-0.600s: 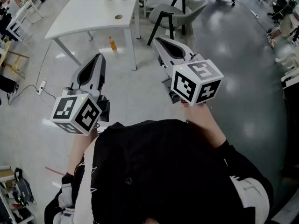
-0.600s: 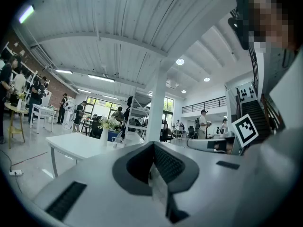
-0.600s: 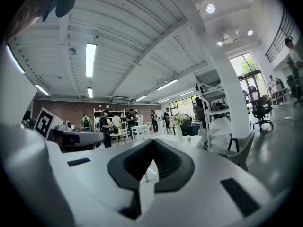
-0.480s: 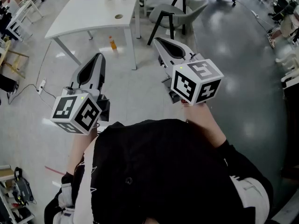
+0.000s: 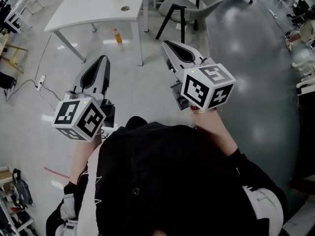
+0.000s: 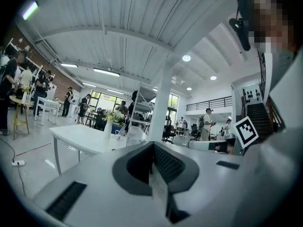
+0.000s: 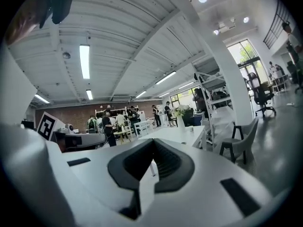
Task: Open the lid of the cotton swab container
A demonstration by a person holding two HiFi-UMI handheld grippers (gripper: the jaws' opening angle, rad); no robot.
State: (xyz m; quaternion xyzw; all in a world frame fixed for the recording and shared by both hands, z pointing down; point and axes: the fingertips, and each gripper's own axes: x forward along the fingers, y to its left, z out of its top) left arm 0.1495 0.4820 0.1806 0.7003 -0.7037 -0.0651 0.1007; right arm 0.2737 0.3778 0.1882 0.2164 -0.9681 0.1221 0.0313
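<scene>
**Two hand-held grippers raised over an open floor, jaws clenched on nothing.**

The left gripper (image 5: 102, 62) and right gripper (image 5: 167, 44) point away from the person, and each gripper view shows its dark pads pressed together with nothing between them. The only printing in view is the black-and-white square markers on the left cube (image 5: 78, 118) and right cube (image 5: 206, 86); no words can be read. The cotton swab container cannot be told with certainty: a small round object (image 5: 125, 8) lies on the white table (image 5: 93, 9), well ahead of both grippers. An orange bottle (image 5: 117, 36) stands on the floor by a table leg. Compared with half a second ago, table and bottle sit higher in the head view, while both grippers keep their places and stay closed.
</scene>
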